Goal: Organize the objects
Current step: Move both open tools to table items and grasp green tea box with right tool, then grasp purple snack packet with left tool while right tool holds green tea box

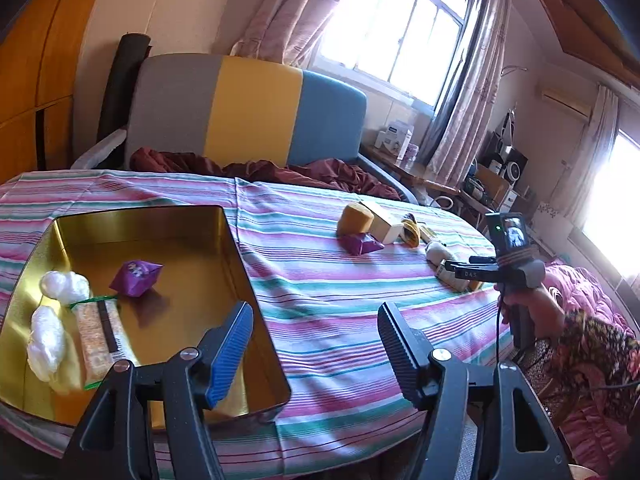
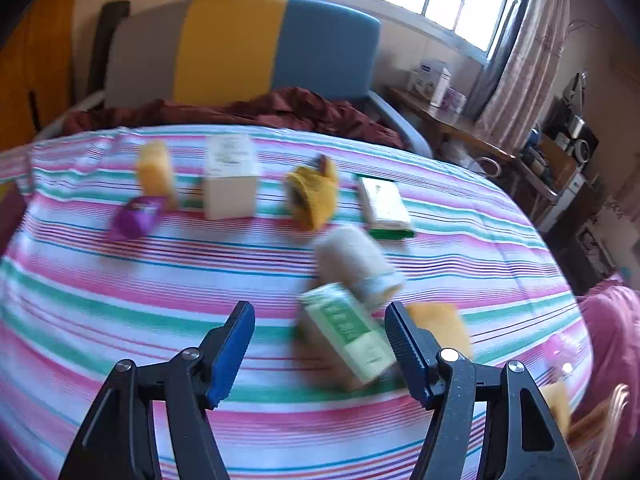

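Over the striped cloth [image 2: 160,288] you're bringing the right gripper [image 2: 320,344] toward the green-labelled pack [image 2: 352,336], jaws spread and nothing pinched; the picture is blurred, so I can't say the pads are square to it yet. That pack is lying tilted just beside the right finger, touching a pale roll [image 2: 356,264], so I'd say line up on its narrow sides and keep clear of the roll before closing. Further back a purple packet [image 2: 136,212], a white box [image 2: 230,180] and a green box [image 2: 384,204] are waiting. Your left gripper [image 1: 316,348] is hovering, spread and empty, by the near corner of the gold tin [image 1: 256,280], which is holding another purple packet [image 1: 134,276] and a wrapped bar [image 1: 98,332]. Keep it off the rim so the drop-in stays clear.
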`<state>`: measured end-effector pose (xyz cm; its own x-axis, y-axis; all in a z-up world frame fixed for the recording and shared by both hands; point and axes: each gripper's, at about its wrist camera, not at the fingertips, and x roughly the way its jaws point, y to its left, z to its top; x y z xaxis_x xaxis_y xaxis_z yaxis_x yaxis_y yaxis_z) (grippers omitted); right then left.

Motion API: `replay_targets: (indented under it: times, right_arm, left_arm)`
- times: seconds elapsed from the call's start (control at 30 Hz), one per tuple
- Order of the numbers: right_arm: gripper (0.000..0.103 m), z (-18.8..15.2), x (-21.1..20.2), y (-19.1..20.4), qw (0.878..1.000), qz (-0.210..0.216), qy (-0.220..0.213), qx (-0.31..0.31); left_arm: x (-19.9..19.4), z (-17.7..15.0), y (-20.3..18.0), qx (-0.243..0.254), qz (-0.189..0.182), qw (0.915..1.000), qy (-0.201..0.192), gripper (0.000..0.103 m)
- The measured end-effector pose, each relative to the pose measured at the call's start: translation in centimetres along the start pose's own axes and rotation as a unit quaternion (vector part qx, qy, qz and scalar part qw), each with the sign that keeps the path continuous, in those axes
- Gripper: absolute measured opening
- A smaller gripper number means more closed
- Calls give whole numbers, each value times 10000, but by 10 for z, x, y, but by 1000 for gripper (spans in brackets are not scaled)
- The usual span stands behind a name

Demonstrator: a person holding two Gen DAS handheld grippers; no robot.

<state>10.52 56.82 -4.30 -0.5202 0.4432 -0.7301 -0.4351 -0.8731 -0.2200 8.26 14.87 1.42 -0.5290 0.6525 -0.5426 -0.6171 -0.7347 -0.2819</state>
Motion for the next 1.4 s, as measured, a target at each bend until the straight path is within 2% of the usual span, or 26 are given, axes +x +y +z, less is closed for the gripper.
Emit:
replay_targets:
  times: [0.2,0.4,0.53,0.57,0.77,0.87,0.97,1.07,1.2,1.4]
  right_arm:
    - [61,1,28,-18,9964,435,717,-104]
    - [58,-2,30,-14,9948,724,690,-189]
    - [35,-2,41,-9,9920,935,794,-280]
    - [32,-3,44,-8,9912,997,826,-280]
    - [31,-2,48,-10,9866,1412,817,73]
    - [31,-4,46,-5,9802,1731,918,285]
    - [31,-4,42,-2,9775,1851,941,364]
    - [31,-3,43,2,9770,1857,999,329]
    - [31,-3,42,7,9785,1791,1000,230]
    - [31,-4,40,11,9813,1655,978,26]
  left_arm:
    - [5,1,-7,55,-5,10000,75,66]
    - [17,0,-15,79,-1,9996,271,66]
    - [24,2,-27,213,1,9991,369,66]
    - [26,3,-30,251,-8,9989,396,66]
    - [50,10,-47,349,-138,9972,654,66]
    - [72,16,-53,285,-279,9954,867,66]
    - [100,23,-63,300,-287,9933,1082,66]
    - [134,31,-73,225,-341,9896,1376,71]
    - [176,38,-83,93,-330,9860,1633,74]
    - [231,56,-86,-186,-261,9843,1737,74]
